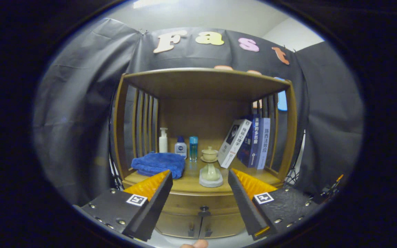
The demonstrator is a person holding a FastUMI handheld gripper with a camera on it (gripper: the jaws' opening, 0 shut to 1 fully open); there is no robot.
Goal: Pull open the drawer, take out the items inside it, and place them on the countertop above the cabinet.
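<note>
While the gripper [200,179] hangs in front of the brown wooden cabinet [203,137], its two fingers stand spread wide apart with nothing between them but open air; they touch no object.

Drawer: the shallow wooden drawer with a small dark round knob [204,208] sits just under the countertop, below and between the fingertips. Its front looks flush with the cabinet face, so it reads as closed. Contents hidden.

Countertop [184,184]: the wooden slab above the drawer, beyond the fingers, under a flat wooden roof [205,81] carried on slatted sides.
- Folded blue cloth towel [159,164], left part of the countertop, just beyond the left finger [150,199].
- White pump bottle [163,140], at the back, behind the towel.
- Small white bottle with a dark blue label [180,147], just right of the pump bottle.
- Slim clear blue bottle [193,148], next to it, right again.
- Pale green ceramic lidded cup on a saucer [209,155], middle of the countertop.
- Pale green ceramic vase on a round white base [211,175], in front of the cup, near the front edge, between the two fingers as seen from here.
- White book [234,143], leaning left against two upright blue books [257,143] at the right side.

Below the drawer: two lower cabinet doors [198,225] with small dark handles meeting at the centre, shut.

Right finger [250,203] overlaps the countertop's right front corner in this view; contact cannot be judged.

A fingertip of the person's hand [195,244] shows beneath the gripper.
</note>
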